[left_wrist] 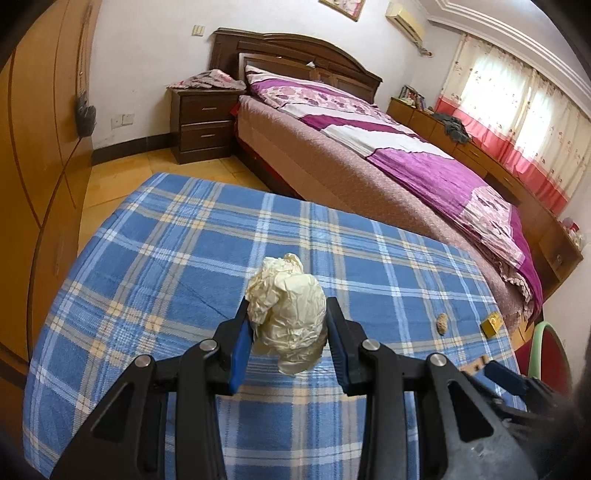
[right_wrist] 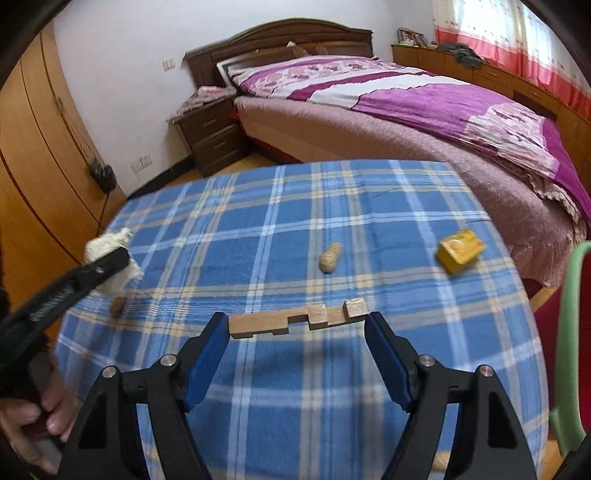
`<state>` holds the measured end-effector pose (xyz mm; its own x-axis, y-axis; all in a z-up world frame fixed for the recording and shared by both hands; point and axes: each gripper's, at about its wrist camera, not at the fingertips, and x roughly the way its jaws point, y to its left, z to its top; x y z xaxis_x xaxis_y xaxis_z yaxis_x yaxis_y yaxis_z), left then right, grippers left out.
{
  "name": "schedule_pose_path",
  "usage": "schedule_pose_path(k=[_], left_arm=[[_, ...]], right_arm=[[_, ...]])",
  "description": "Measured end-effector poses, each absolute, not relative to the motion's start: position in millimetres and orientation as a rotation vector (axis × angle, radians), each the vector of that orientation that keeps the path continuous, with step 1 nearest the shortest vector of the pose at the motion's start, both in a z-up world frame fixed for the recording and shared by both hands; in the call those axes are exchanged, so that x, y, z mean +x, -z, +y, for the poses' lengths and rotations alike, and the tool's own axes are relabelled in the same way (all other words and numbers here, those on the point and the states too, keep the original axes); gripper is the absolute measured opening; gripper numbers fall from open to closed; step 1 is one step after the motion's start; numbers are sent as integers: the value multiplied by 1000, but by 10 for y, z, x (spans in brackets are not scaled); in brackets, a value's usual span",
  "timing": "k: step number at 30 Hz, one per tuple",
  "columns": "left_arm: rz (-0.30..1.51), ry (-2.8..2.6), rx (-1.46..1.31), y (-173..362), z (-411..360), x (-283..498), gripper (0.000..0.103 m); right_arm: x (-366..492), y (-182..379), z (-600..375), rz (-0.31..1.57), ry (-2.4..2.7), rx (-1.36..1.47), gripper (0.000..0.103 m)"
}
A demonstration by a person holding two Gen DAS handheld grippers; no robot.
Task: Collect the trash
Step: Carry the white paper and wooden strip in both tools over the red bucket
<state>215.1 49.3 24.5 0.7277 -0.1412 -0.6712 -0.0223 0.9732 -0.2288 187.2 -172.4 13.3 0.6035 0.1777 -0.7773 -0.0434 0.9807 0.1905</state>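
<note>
Blurring right view: second peanut (right_wrist: 117, 306) half-hidden under crumpled paper (right_wrist: 110, 258).

A lived-in home bedroom: a double bed (left_wrist: 369, 147) with a carved dark headboard (left_wrist: 295, 51) and purple floral quilt (left_wrist: 424, 155), a matching nightstand (left_wrist: 203, 122), a wooden wardrobe (left_wrist: 40, 147), curtained windows (left_wrist: 517, 110), and what looks like a wall air conditioner (left_wrist: 404, 18).

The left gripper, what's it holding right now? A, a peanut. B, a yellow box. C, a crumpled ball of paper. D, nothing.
C: the left gripper has its blue pads closed on the crumpled paper ball, while the peanut and yellow box lie on the plaid cloth.
</note>
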Motion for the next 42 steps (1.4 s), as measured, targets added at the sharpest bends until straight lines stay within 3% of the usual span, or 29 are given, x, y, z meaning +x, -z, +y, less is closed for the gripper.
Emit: schedule_pose_path(k=[19, 42], left_arm=[[755, 317, -131, -687, -457, 1691, 38], [778, 651, 21, -750, -2262, 1223, 38]], right_arm=[[1002, -681, -2838, 789, 21, 309, 77], [285, -561, -4547, 748, 280, 496, 77]])
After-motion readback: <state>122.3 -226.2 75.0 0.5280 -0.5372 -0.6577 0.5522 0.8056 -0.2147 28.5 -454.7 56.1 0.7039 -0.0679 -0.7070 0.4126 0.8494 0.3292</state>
